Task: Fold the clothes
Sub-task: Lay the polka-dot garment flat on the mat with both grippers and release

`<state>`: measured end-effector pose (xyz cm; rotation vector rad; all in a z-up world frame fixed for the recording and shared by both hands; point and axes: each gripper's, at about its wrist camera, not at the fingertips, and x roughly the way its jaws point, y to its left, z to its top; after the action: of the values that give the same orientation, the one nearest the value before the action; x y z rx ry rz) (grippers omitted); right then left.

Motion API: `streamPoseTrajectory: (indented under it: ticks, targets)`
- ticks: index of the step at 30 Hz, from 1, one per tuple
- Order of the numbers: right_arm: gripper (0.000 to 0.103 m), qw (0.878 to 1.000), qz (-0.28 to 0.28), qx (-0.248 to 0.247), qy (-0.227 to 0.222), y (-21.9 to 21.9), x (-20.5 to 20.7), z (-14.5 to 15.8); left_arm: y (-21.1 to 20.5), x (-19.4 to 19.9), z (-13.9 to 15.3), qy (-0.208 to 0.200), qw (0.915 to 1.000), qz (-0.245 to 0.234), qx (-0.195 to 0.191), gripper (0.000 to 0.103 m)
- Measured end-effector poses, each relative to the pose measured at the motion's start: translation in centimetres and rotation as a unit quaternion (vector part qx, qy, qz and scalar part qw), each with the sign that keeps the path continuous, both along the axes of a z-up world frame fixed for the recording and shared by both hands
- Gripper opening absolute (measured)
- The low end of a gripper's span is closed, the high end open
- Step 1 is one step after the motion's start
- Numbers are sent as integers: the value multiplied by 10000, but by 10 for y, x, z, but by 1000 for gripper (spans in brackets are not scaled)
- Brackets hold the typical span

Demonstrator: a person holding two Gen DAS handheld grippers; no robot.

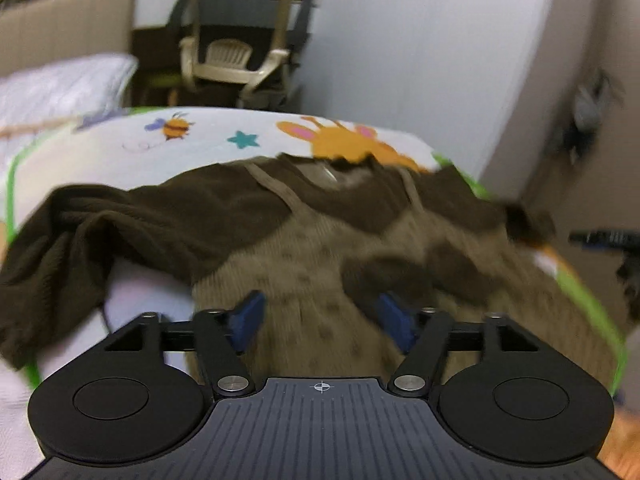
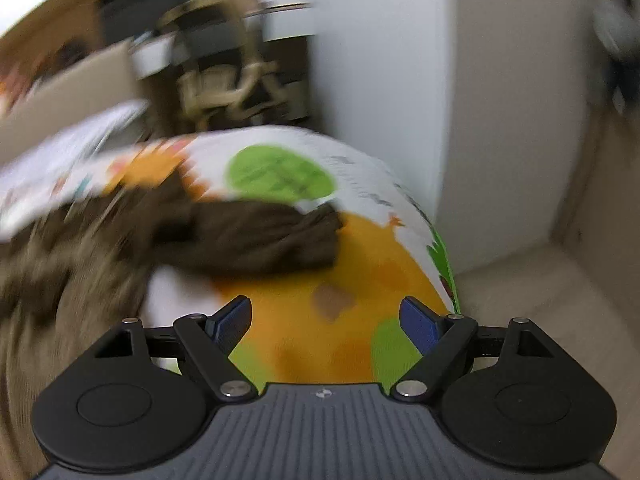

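A garment [image 1: 304, 248] with a tan spotted body and dark brown sleeves lies spread on a cartoon-print sheet [image 1: 208, 140]. Its left sleeve [image 1: 80, 240] is bunched toward the left edge. My left gripper [image 1: 322, 318] is open and empty, just above the tan body near its lower part. In the right wrist view the dark brown right sleeve [image 2: 256, 240] lies bunched on the sheet [image 2: 360, 272], with the tan body [image 2: 60, 300] at the left. My right gripper [image 2: 326, 320] is open and empty above the orange print, short of the sleeve. Both views are blurred.
A beige office chair [image 1: 236, 36] stands behind the bed, by a white wall [image 1: 400, 60]. A white pillow [image 1: 60, 84] lies at the back left. The bed's right edge drops to a beige floor [image 2: 560, 300]. The other gripper's tip [image 1: 604, 238] shows at the far right.
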<state>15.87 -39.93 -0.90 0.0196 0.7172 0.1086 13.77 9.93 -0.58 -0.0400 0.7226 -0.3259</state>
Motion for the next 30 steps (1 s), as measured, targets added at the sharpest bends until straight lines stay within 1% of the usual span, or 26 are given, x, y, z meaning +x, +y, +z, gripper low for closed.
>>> streamPoseTrajectory:
  ticks: [2,4,8,9,10,12,14,15,16,17,18,20,22,25,26,27,29,30]
  targets:
    - [83,9977,618,-267,-61,22,-19,4,-5,-24,0,34,9995,-195,260,84]
    - [83,9919,1198,-401,-95,43,-36,6,-7,-46,-2,146,9987,-336,365,87]
    - [82,9832,1793,-344,31,73,-51,1,-7,-96,-6,302,9977,-433,424,89]
    - [78,9839,1756,-327,121,75,-49,-3,-6,-107,-8,338,9978,-409,401,89]
    - [70,9844,1718,-309,211,77,-48,-7,-5,-114,-9,368,9980,-361,373,89]
    - [60,9845,1714,-202,314,80,-50,-11,-3,-125,-13,416,9983,-238,317,89]
    - [57,9838,1753,-52,370,83,-57,-14,-2,-135,-16,465,9985,-115,261,86]
    - [47,9834,1773,23,399,84,-60,-15,-1,-138,-17,465,9987,-62,217,83]
    - [42,9828,1792,98,427,86,-63,-16,0,-140,-17,445,9989,-15,167,79]
    - [41,9823,1811,173,455,87,-66,-18,1,-140,-17,435,9990,46,125,77]
    - [37,9812,1857,217,468,89,-71,-19,2,-138,-18,433,9990,118,84,74]
    - [25,9791,2002,18,365,98,-84,-19,7,-134,-18,431,9986,310,28,72]
    - [7,9818,1876,-89,282,97,-86,-18,13,-134,-18,418,9980,474,-27,71]
    - [6,9885,1500,36,193,81,-81,-10,19,-139,-16,401,9975,574,-57,70]
    - [6,9890,1472,124,106,78,-81,-3,18,-141,-16,409,9975,573,-56,69]
    - [6,9891,1457,207,6,75,-82,4,17,-142,-16,422,9975,565,-50,64]
    - [6,9873,1531,295,-316,76,-87,23,14,-142,-17,435,9975,552,-11,47]
    - [5,9858,1569,324,-495,76,-90,33,12,-141,-18,439,9975,548,11,31]
